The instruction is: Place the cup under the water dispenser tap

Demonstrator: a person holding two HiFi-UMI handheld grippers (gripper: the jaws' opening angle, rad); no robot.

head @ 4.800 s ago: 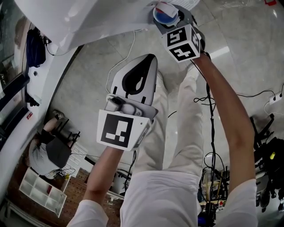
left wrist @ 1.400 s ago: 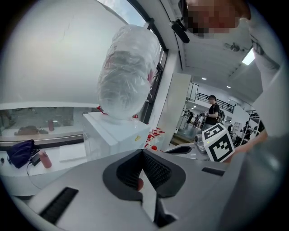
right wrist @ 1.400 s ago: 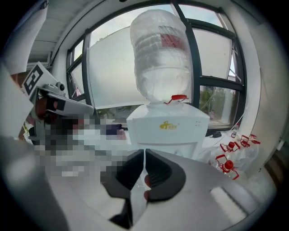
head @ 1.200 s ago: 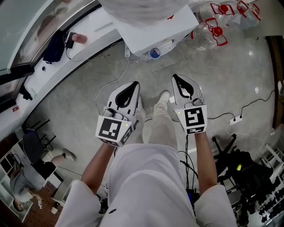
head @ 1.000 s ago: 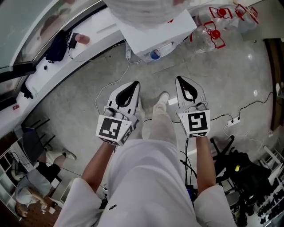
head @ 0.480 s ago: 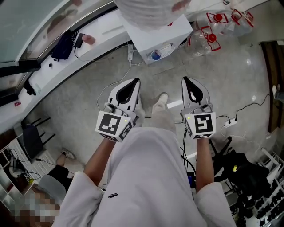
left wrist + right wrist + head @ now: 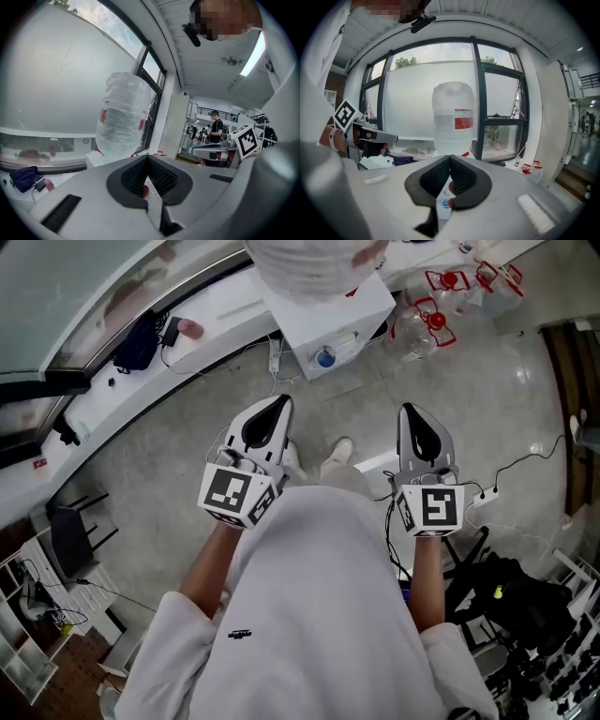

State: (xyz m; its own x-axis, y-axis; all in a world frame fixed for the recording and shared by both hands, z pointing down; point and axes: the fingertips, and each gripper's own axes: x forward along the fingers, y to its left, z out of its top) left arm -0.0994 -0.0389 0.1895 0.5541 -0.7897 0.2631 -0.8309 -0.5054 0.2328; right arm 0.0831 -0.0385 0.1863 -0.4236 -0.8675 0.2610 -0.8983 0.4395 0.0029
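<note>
The small round blue cup (image 7: 325, 358) sat in the front recess of the white box-shaped water dispenser (image 7: 361, 306), apparently beneath its tap, with the clear plastic water bottle (image 7: 309, 261) standing on top. A few seconds earlier the right gripper had been up at that recess with the cup. By now the right gripper (image 7: 411, 412) and the left gripper (image 7: 279, 405) had drawn back near the person's body, both clenched on nothing. The placing looked finished.
</note>
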